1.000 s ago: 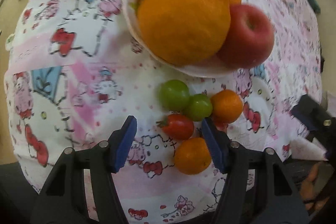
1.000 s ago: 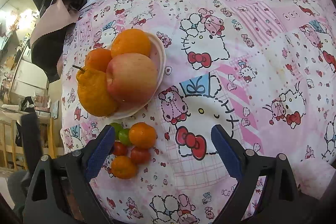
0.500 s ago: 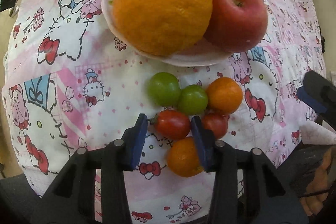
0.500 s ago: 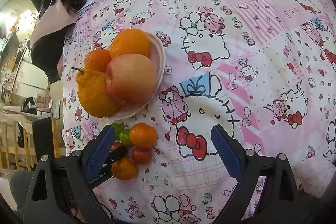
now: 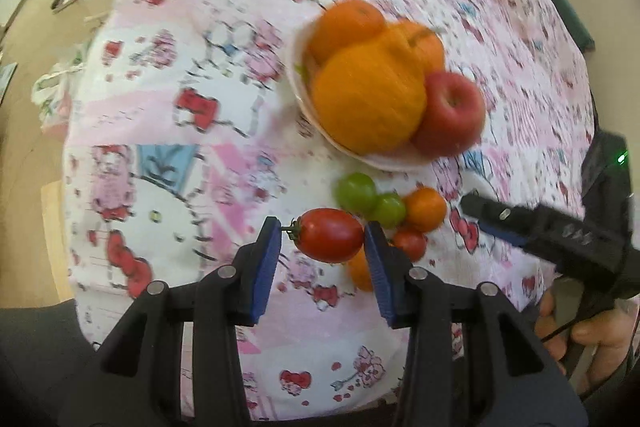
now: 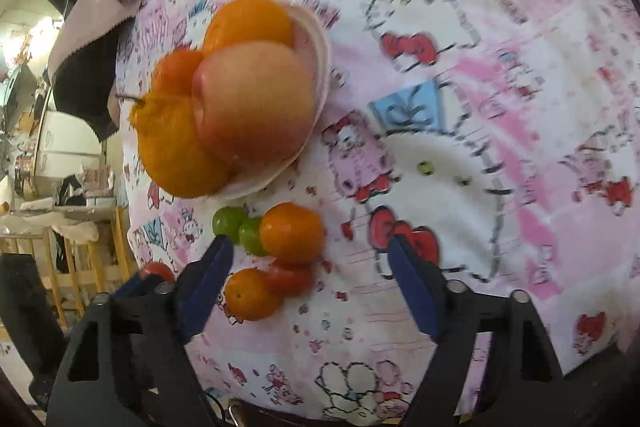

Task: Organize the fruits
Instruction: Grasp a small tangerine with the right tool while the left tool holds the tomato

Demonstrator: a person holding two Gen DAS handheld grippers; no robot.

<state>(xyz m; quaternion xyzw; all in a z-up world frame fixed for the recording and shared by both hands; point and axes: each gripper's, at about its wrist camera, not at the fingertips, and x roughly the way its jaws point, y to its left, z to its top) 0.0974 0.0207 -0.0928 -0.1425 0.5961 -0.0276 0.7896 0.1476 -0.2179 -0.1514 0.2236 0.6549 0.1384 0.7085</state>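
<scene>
Your left gripper [image 5: 322, 241] has lifted the oval red cherry tomato [image 5: 329, 235] off the pink cartoon-print cloth on the bench [image 5: 192, 131]; 0.5 s ago the tomato lay in the loose cluster with the jaws only straddling it. The jaws now clench it end to end, stem toward the left pad. Judged from this, 1 sorting move is under way.

The shallow pale pink plate [image 5: 380, 159] holds 1 large bumpy orange citrus [image 5: 368, 99], 2 smaller oranges behind it and 1 red apple [image 5: 452, 115]. It looks full.

5 small fruits remain beside the plate. Your right gripper [image 6: 308, 259] hovers over them, jaws spread wide and holding nothing.
</scene>
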